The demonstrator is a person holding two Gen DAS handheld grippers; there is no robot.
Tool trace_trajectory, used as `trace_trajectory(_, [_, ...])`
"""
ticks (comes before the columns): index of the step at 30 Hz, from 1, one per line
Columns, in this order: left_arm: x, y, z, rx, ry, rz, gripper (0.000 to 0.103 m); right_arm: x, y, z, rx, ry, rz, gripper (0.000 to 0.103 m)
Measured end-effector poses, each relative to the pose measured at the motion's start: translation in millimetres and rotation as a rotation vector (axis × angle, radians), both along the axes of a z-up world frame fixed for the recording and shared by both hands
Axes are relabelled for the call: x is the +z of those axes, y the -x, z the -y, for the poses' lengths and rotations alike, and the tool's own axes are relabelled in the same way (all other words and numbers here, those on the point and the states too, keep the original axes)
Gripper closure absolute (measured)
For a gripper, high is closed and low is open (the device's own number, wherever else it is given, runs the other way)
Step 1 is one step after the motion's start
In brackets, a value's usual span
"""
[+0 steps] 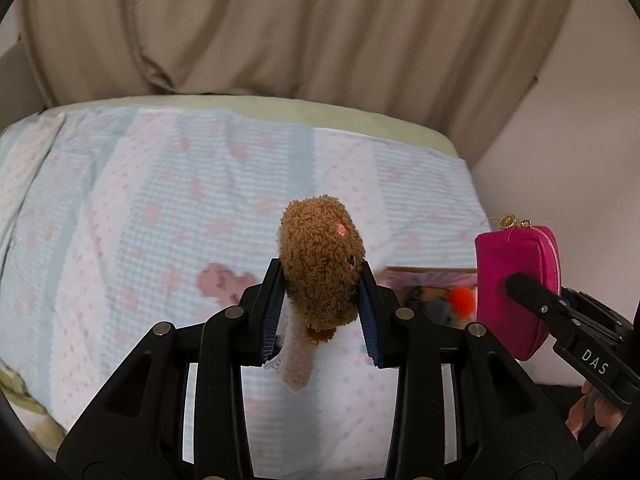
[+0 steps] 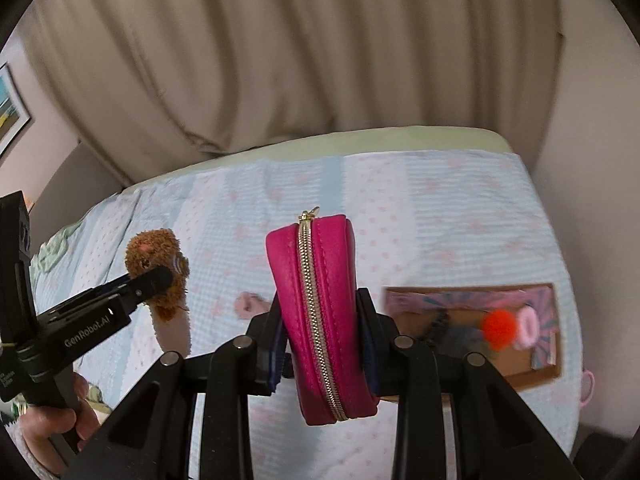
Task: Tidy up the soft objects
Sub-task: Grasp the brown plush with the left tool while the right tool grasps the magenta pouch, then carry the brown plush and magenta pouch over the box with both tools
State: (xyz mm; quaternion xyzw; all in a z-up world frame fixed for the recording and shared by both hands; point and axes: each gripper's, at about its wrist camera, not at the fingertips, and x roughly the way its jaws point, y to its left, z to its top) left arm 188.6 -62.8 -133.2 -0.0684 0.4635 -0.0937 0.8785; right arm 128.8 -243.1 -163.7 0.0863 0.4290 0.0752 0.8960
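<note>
My left gripper (image 1: 322, 280) is shut on a brown curly plush toy (image 1: 320, 260) with a pale limb hanging down, held above the bed. It also shows in the right wrist view (image 2: 158, 268) at the left. My right gripper (image 2: 322, 312) is shut on a magenta zip pouch (image 2: 320, 312) with a gold zipper, held upright above the bed. The pouch also shows in the left wrist view (image 1: 516, 284) at the right. An open cardboard box (image 2: 472, 320) lies on the bed to the right, holding an orange pompom (image 2: 498, 326) and a pink ring (image 2: 528, 326).
The bed has a pale blue and white blanket with pink spots (image 1: 160, 208). A small pink piece (image 2: 250, 304) lies on it between the grippers. Beige curtains (image 1: 280, 24) hang behind the bed. A wall (image 2: 592, 120) runs along the right.
</note>
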Motion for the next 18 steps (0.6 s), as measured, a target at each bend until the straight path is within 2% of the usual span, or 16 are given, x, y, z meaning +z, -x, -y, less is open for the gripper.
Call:
trace_trajectory(4, [-9.0,-2.9,54.3,-0.052,0.014,-0.016,0.071,-5.5,9.8,47.1,-0.054,0.01,-0.013,0.074])
trace_trajectory(10, [-38.7,-13.2,130.7,-0.122,0.024,-0.068,0.071,-21.2,14.9,122.9,-0.129,0.028,-0.056,0.074])
trace_trajectory(18, [-100.7,-28.9,213.1,-0.207,-0.045,-0.185,0.071,-66.4,8.5,196.0,-0.206,-0.002,-0.165,0.074])
